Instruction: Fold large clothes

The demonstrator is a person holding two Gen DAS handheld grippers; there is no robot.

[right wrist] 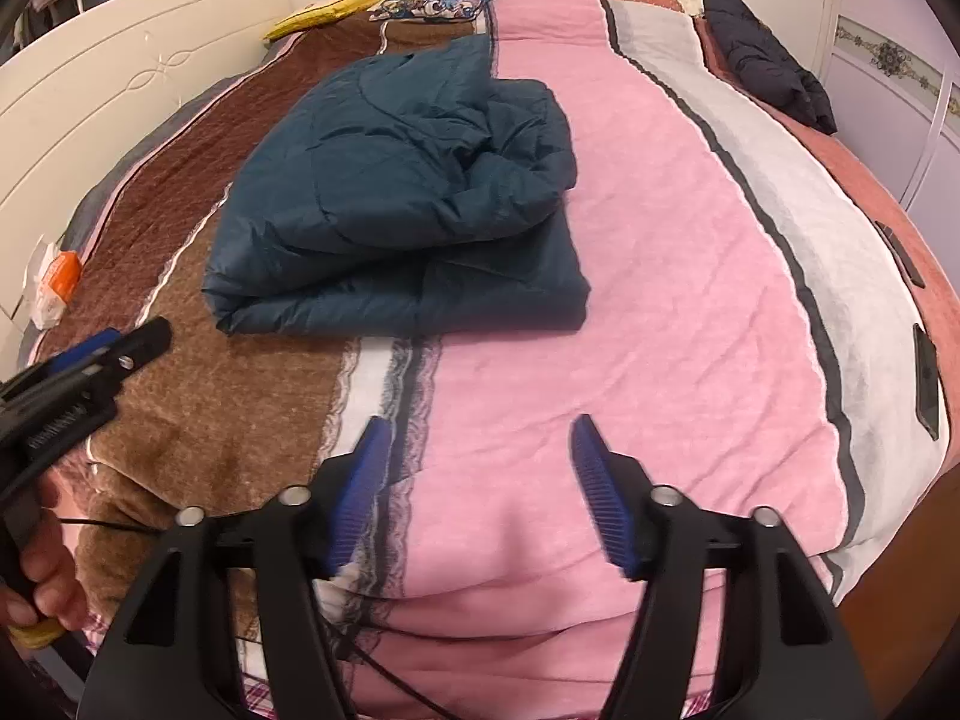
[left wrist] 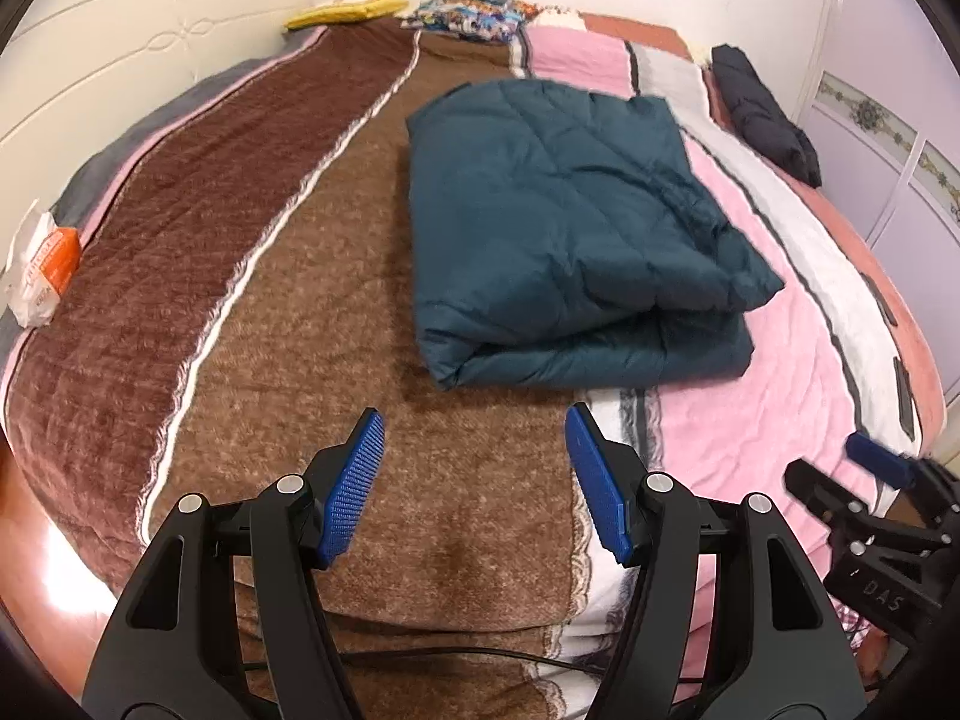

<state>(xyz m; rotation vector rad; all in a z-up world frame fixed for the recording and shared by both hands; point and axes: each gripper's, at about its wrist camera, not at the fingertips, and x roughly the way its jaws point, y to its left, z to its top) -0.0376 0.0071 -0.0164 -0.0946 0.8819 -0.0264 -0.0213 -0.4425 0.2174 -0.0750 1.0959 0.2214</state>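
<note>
The teal quilted jacket lies on the bed as a thick, roughly rectangular bundle, layers stacked with a rounded fold along the near edge, so the folding looks largely done. What may be left is tidying: in the right wrist view the upper layer bunches and puckers toward the bundle's right side, and its edges do not line up cleanly with the layer beneath (whether another fold is meant cannot be told). The left gripper hangs above the brown stripe of the striped blanket, its blue pads spread wide with nothing between them; the jacket's near edge lies just ahead of it and slightly to the right, not touching. The right gripper is likewise spread apart and empty over the pink stripe, with the bundle ahead and to its left, near but clear of the fingertips. A second dark garment sits well apart at the bed's far right edge, apparently already folded.
</note>
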